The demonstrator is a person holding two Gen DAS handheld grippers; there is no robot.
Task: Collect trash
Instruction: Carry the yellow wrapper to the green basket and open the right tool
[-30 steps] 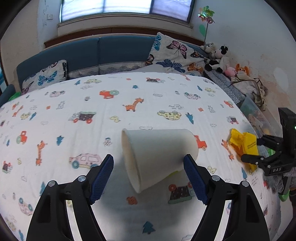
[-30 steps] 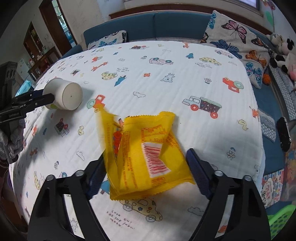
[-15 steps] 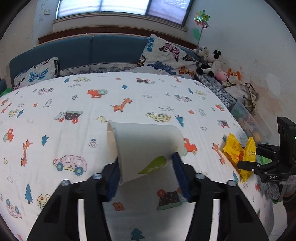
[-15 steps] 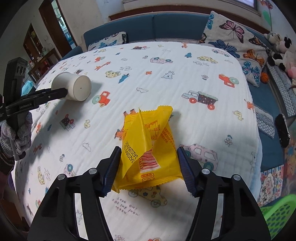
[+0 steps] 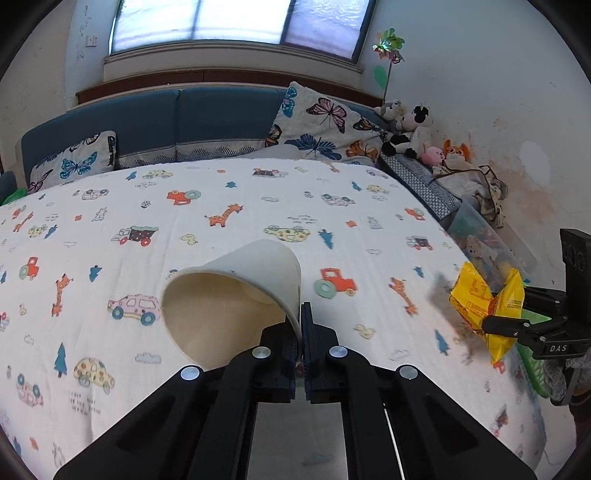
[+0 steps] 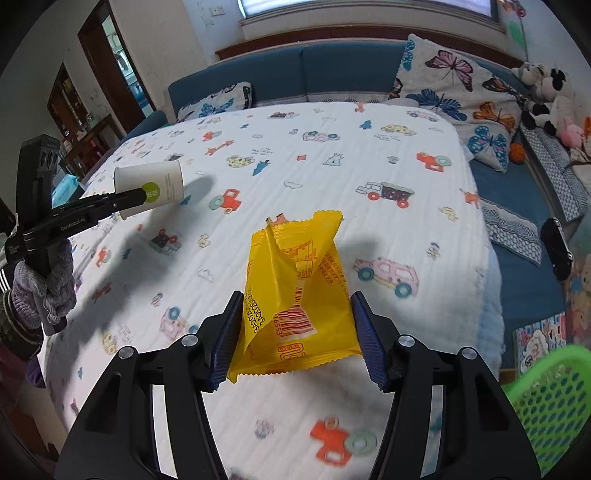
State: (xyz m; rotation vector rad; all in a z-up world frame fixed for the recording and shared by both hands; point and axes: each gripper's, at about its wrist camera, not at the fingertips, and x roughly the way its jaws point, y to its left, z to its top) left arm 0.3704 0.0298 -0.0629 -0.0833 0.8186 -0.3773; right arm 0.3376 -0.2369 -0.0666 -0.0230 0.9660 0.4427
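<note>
Bed cover (image 5: pixel 258 206): we see a white quilt printed with cars, giraffes and trees, spread below and ahead of the tool.
Sofa back (image 5: pixel 177 122): dark blue, running across the far side of the cover.
Butterfly pillows (image 5: pixel 325 125): one leans ahead to our right, a smaller one (image 5: pixel 74 162) ahead to our left.
Soft toys (image 5: pixel 410 129): we find them piled far right by the wall.
Pinwheel (image 5: pixel 388 46): above the toys.
Window (image 5: pixel 236 22): straight ahead, high up.
Green basket (image 6: pixel 550 402): low right, beside the bed.

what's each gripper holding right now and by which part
Left gripper pinches the paper cup by its wall at the rim. Right gripper squeezes the yellow wrapper by its two side edges.
</note>
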